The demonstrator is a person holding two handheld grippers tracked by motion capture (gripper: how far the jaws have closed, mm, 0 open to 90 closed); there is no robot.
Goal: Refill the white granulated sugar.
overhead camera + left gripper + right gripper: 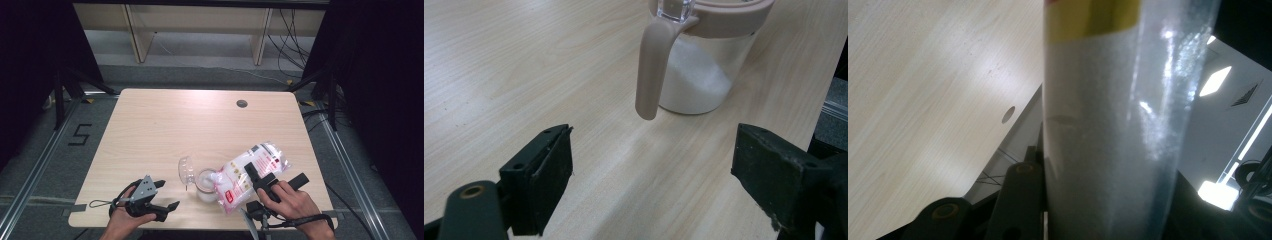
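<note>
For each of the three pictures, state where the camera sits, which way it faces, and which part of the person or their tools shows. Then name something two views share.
High view: above the person's side, facing forward and down on the table; both forearms, left gripper, right gripper.
Left gripper view: rides the left gripper, facing the jar; jaws apart.
Right gripper view: rides the right gripper, facing the bag clamped in it.
Shared: jar, high and left gripper views.

Left gripper [651,175] jaws wide apart, clear jar [704,65] of white grains ahead, beige handle [651,65], wooden table [499,65].
</note>
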